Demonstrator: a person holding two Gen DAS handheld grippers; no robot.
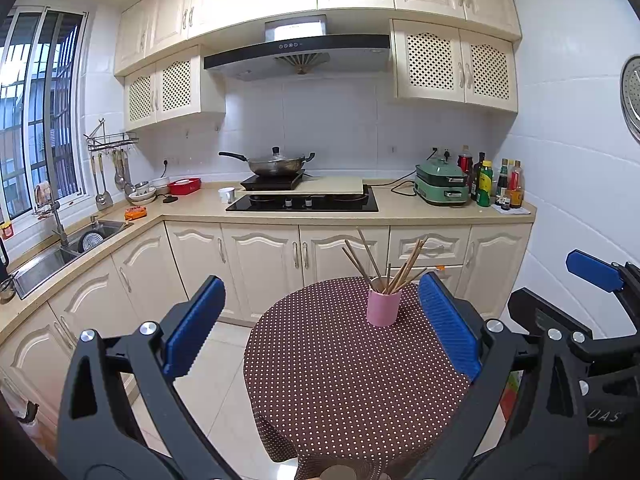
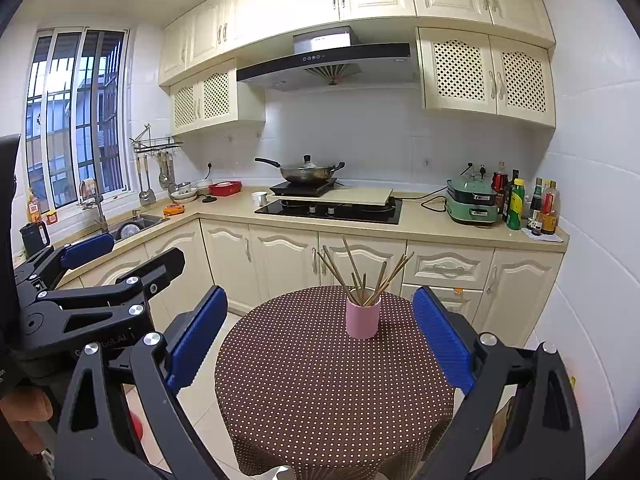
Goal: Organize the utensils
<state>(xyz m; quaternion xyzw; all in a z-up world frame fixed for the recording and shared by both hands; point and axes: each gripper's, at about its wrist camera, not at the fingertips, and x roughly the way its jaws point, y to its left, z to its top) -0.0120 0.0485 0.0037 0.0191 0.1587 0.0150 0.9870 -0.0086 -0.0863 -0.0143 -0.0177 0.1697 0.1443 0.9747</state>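
Observation:
A pink cup (image 1: 384,307) stands upright at the far side of a round table with a brown dotted cloth (image 1: 340,376). Several wooden chopsticks (image 1: 384,264) stick out of it, fanned apart. The cup also shows in the right wrist view (image 2: 363,319) with its chopsticks (image 2: 360,272). My left gripper (image 1: 320,320) is open and empty, held above the near half of the table, short of the cup. My right gripper (image 2: 320,332) is open and empty, likewise short of the cup. Each gripper shows at the edge of the other's view.
Behind the table runs an L-shaped kitchen counter (image 1: 400,210) with a stove (image 1: 304,202), a wok (image 1: 276,164), a green appliance (image 1: 442,186), bottles (image 1: 492,184) and a sink (image 1: 68,244). Cream cabinets (image 2: 288,264) stand close behind the table. White floor tiles (image 2: 200,412) lie on the left.

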